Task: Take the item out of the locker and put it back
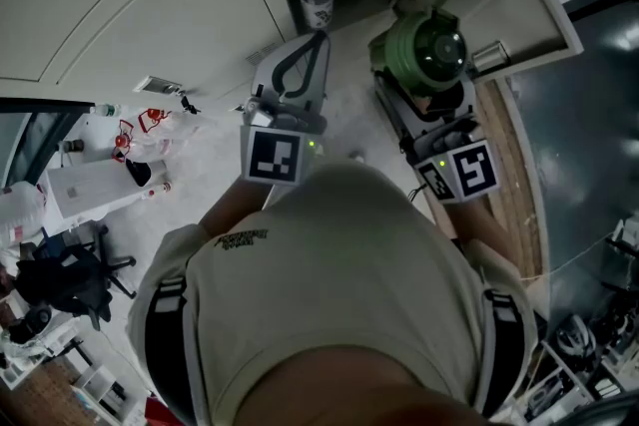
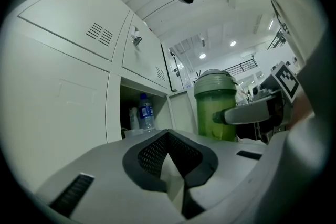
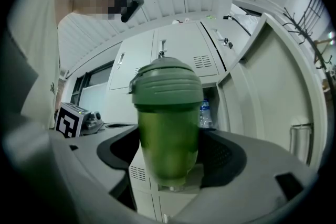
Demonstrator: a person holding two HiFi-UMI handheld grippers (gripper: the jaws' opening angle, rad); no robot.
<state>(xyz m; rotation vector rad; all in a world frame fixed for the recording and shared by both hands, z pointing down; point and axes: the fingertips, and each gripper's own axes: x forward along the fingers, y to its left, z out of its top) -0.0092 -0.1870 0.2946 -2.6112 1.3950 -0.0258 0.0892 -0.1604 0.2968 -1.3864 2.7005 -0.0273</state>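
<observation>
Shaker cup point(image 3: 168, 128): I see it green and see-through with a domed green lid. It is upright, out of the locker and held in the air in front of the open compartment.
Right gripper point(image 3: 170, 162): my jaws stand wide on either side of the cup's lower body, and the dark pads press on its left and right walls. This gripper is pinching the cup, and the cup's foot hangs free below the pads.
Left gripper point(image 2: 169, 152): I have it just left of the cup and apart from it. Its jaws are pressed together at the tips with nothing between them.
Locker point(image 2: 115, 107): this is a pale metal bank. The compartment ahead of both grippers is open, and the ones above and to its left are closed, with vent slots and small latches.
Locker door point(image 3: 268, 92): it is swung out to the right of the opening, with its inner face toward me.
Water bottle point(image 2: 146, 112): it is clear with a blue label and stands upright inside the open compartment near the front edge, behind and left of the cup.
Marker cubes point(image 1: 273, 156): from the head view I see one on each gripper, both facing up toward the camera.
Person's shirt point(image 1: 339, 294): it is beige and fills the lower middle of the head view.
</observation>
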